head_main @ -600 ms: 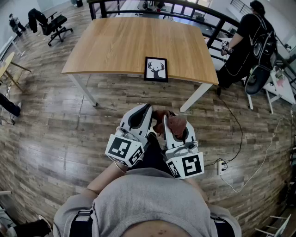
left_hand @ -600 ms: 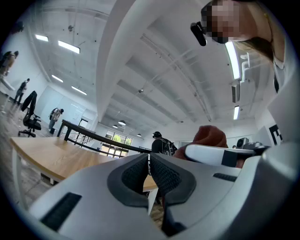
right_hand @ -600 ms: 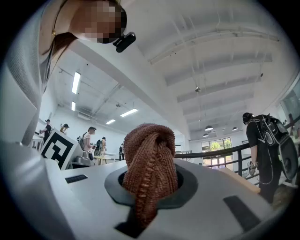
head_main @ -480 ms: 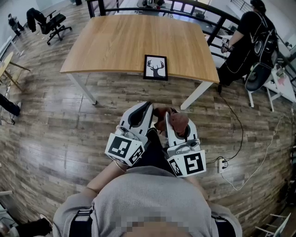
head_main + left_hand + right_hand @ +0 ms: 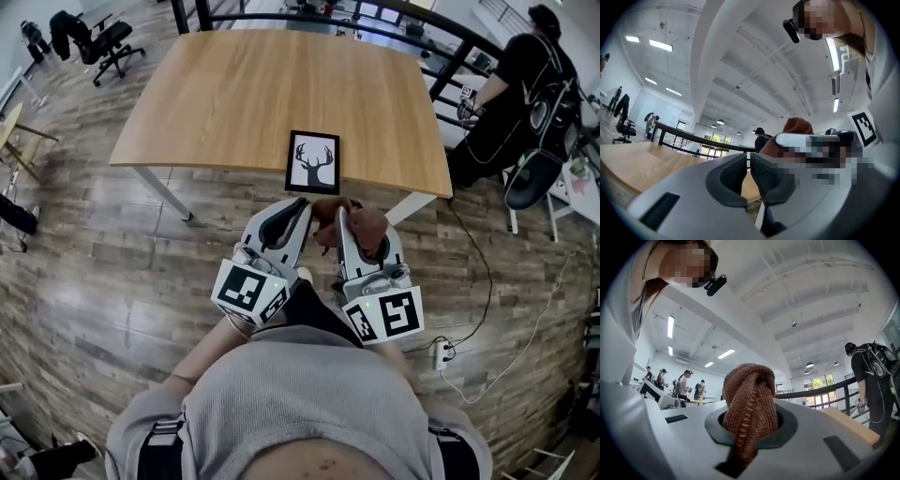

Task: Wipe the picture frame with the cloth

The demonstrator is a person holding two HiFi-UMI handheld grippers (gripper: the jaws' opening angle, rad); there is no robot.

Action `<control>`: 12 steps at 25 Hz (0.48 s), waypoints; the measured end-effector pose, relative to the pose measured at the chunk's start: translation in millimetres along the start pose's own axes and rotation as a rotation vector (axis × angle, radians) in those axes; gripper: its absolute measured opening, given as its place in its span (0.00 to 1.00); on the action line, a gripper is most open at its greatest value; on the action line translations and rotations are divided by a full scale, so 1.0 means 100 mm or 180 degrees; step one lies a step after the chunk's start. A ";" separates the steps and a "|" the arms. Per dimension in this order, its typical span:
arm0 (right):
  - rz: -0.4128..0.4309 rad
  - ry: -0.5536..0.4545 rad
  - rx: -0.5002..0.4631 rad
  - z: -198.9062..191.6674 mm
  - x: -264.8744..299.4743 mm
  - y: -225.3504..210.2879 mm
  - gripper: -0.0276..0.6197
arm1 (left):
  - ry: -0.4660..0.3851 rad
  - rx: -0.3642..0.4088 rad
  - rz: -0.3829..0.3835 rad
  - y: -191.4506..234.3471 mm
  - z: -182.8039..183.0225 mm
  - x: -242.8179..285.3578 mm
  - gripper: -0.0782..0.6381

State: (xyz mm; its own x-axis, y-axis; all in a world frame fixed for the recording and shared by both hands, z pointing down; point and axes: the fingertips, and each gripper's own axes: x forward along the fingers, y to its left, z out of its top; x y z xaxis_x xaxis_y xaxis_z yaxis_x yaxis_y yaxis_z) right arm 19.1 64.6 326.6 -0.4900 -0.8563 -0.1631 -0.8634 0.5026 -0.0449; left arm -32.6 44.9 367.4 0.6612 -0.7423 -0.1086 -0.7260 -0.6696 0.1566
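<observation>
Gripping side, right: white hand-held right gripper (image 5: 749,427), closed tight on a rust-brown knitted cloth (image 5: 751,390); cloth bunched between the pads, bulging above them and trailing down below.
Left side: white hand-held left gripper (image 5: 749,165), shut pad to pad with nothing caught between; roughly level, just beside the right one.
Marker cubes: black-and-white square-marked cubes at the rear of both grippers, nearest the body in the head view.
Picture frame: black rectangular picture frame (image 5: 312,162) with a black antlered deer head on white; lying flat on the table, close to its near edge, untouched, ahead of both grippers.
Cloth to frame: apart; cloth just this side of the table's near edge in the head view, a little right of the frame.
Table: light wooden tabletop (image 5: 234,89) on white legs, standing on a grey-brown plank floor (image 5: 94,272).
Surroundings: person in black clothes (image 5: 520,89) beyond the table's right corner; black office chair (image 5: 103,42) at far left.
</observation>
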 end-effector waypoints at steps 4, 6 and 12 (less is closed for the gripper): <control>0.0072 0.0023 0.0053 -0.05 0.52 -0.46 0.11 | -0.0014 0.0022 0.0074 0.32 0.02 0.57 0.12; 0.0106 0.0013 0.0048 -0.04 0.71 -0.65 0.11 | -0.0021 -0.0018 0.0149 0.49 0.02 0.81 0.12; 0.0221 -0.0006 0.0084 -0.06 1.21 -1.24 0.11 | 0.0107 0.0006 0.0317 0.82 -0.07 1.52 0.12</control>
State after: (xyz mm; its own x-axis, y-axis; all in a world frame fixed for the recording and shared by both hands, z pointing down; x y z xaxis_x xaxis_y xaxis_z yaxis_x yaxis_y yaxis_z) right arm 65.7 -101.7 318.5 -0.5485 -0.8190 -0.1686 -0.8237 0.5639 -0.0594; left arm 9.9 -122.5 370.3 0.5917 -0.8040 -0.0597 -0.7888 -0.5926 0.1631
